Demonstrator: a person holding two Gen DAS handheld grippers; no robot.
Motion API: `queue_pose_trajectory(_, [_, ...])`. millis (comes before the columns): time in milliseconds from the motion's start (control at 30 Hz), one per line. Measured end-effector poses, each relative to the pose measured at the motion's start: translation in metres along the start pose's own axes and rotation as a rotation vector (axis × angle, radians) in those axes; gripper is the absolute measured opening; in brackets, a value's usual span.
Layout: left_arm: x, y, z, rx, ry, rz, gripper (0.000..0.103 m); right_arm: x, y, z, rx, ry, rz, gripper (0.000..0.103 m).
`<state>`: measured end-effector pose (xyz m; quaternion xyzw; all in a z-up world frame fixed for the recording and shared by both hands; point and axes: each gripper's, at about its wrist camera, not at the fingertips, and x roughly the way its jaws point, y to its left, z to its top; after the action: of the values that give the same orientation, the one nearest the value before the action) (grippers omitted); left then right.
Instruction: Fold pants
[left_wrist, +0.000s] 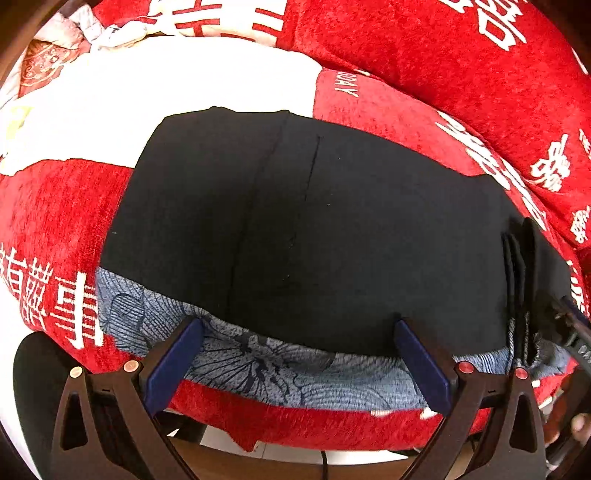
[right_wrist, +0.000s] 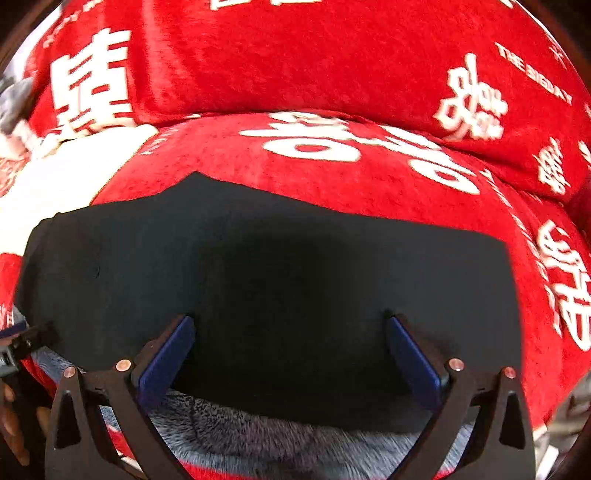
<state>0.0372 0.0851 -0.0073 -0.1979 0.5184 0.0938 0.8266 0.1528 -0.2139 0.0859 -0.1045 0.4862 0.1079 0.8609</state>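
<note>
The black pants (left_wrist: 314, 221) lie flat as a wide folded slab on the red bed cover, and their stacked folded edges show at the right (left_wrist: 517, 280). My left gripper (left_wrist: 297, 328) hangs open over their near edge, its blue pads (left_wrist: 173, 365) wide apart with nothing pressed between them. In the right wrist view the same pants (right_wrist: 258, 277) fill the middle. My right gripper (right_wrist: 290, 321) stands open over them at full width, gripping nothing.
A blue-grey patterned cloth (left_wrist: 277, 365) (right_wrist: 258, 435) sticks out from under the pants' near edge. The red cover with white characters (left_wrist: 424, 62) (right_wrist: 295, 62) bulges up behind. A white patch (left_wrist: 166, 81) lies at the far left. A person's fingers (right_wrist: 11, 417) show at the left rim.
</note>
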Motion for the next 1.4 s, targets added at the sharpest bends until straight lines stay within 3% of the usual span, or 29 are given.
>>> queue_pose_trajectory(67, [-0.012,0.009,-0.002,-0.026,-0.049,-0.045,0.103,-0.023,0.013,-0.003,-0.031,-0.071,0.033,0.103])
queue_pose_trajectory(133, [-0.014,0.025,0.001,-0.07,-0.073,-0.013,0.103,-0.035,0.035,-0.005,-0.09,-0.097,0.084,0.103])
queue_pose_trajectory(167, [-0.005,0.034,0.003,-0.086,-0.033,0.035,0.103,-0.033,0.052,-0.007,-0.14,-0.087,0.117,0.103])
queue_pose_trajectory(200, [0.003,0.039,0.003,-0.087,-0.001,0.027,0.103,-0.029,0.067,-0.008,-0.182,-0.074,0.133,0.103])
queue_pose_trajectory(300, [0.0,0.047,-0.002,-0.07,-0.014,-0.011,0.103,-0.007,0.105,-0.012,-0.303,-0.028,0.138,0.103])
queue_pose_trajectory(400, [-0.007,0.065,-0.011,-0.079,-0.007,-0.021,0.103,0.027,0.134,-0.015,-0.406,0.086,0.17,0.103])
queue_pose_trajectory(533, [-0.001,0.095,-0.025,-0.13,-0.004,-0.047,0.103,0.027,0.145,0.014,-0.376,0.049,0.256,0.103])
queue_pose_trajectory(600, [0.012,0.114,-0.025,-0.223,0.062,-0.135,0.103,0.034,0.161,0.033,-0.415,0.047,0.315,0.103])
queue_pose_trajectory(767, [0.013,0.11,-0.02,-0.22,0.049,-0.145,0.103,0.07,0.219,0.069,-0.61,0.124,0.386,0.103])
queue_pose_trajectory(833, [0.01,0.114,-0.021,-0.219,0.05,-0.153,0.103,0.079,0.24,0.081,-0.704,0.145,0.457,0.103])
queue_pose_trajectory(967, [0.011,0.116,-0.017,-0.217,0.051,-0.165,0.103,0.106,0.264,0.097,-0.824,0.348,0.607,0.103])
queue_pose_trajectory(1000, [0.008,0.12,-0.017,-0.223,0.045,-0.18,0.103,0.106,0.268,0.098,-0.866,0.365,0.625,0.099])
queue_pose_trajectory(1033, [0.005,0.121,-0.014,-0.227,0.032,-0.192,0.103,0.104,0.272,0.1,-0.896,0.393,0.66,0.081])
queue_pose_trajectory(1067, [0.001,0.123,-0.013,-0.227,0.014,-0.204,0.103,0.098,0.276,0.101,-0.936,0.417,0.693,0.074])
queue_pose_trajectory(1133, [-0.01,0.128,-0.005,-0.191,-0.021,-0.24,0.103,0.089,0.276,0.099,-0.996,0.418,0.688,0.048])
queue_pose_trajectory(1200, [-0.014,0.136,0.005,-0.146,-0.039,-0.285,0.103,0.076,0.271,0.098,-1.037,0.389,0.699,0.031])
queue_pose_trajectory(1233, [-0.013,0.139,0.01,-0.128,-0.038,-0.303,0.103,0.071,0.269,0.1,-1.04,0.372,0.71,0.027])
queue_pose_trajectory(1400, [0.001,0.145,0.047,0.011,-0.003,-0.448,0.103,0.029,0.258,0.087,-1.088,0.2,0.729,0.023])
